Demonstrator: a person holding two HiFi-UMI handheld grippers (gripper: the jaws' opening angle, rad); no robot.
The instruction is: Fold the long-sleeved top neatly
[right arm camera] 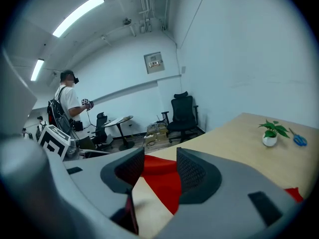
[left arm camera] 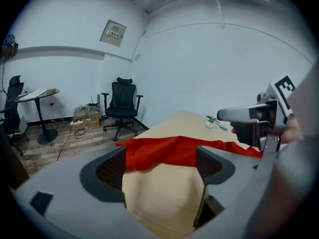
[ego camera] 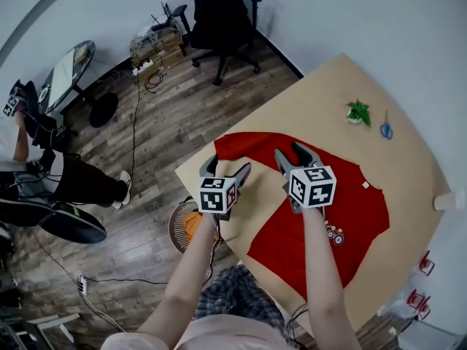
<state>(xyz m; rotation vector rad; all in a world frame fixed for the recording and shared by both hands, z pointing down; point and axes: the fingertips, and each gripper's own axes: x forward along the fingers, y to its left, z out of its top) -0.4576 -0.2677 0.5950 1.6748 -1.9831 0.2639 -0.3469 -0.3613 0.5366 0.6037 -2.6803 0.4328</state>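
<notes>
The red long-sleeved top (ego camera: 357,210) lies spread on the tan table (ego camera: 314,100), one sleeve reaching toward the far left corner. My left gripper (ego camera: 226,168) hovers over bare table by the near-left edge, open with nothing between its jaws. In the left gripper view the top (left arm camera: 169,151) lies just beyond the left gripper (left arm camera: 159,166). My right gripper (ego camera: 292,154) hangs above the top's left part, jaws apart. In the right gripper view the top (right arm camera: 162,176) and the table show through the gap of the right gripper (right arm camera: 160,171), apart from the pads.
A small potted plant (ego camera: 357,112) and blue scissors (ego camera: 385,128) sit at the table's far side. A black office chair (ego camera: 222,13) stands beyond on the wood floor. A person (ego camera: 44,166) stands at the left. A round object (ego camera: 186,224) sits below the table's left edge.
</notes>
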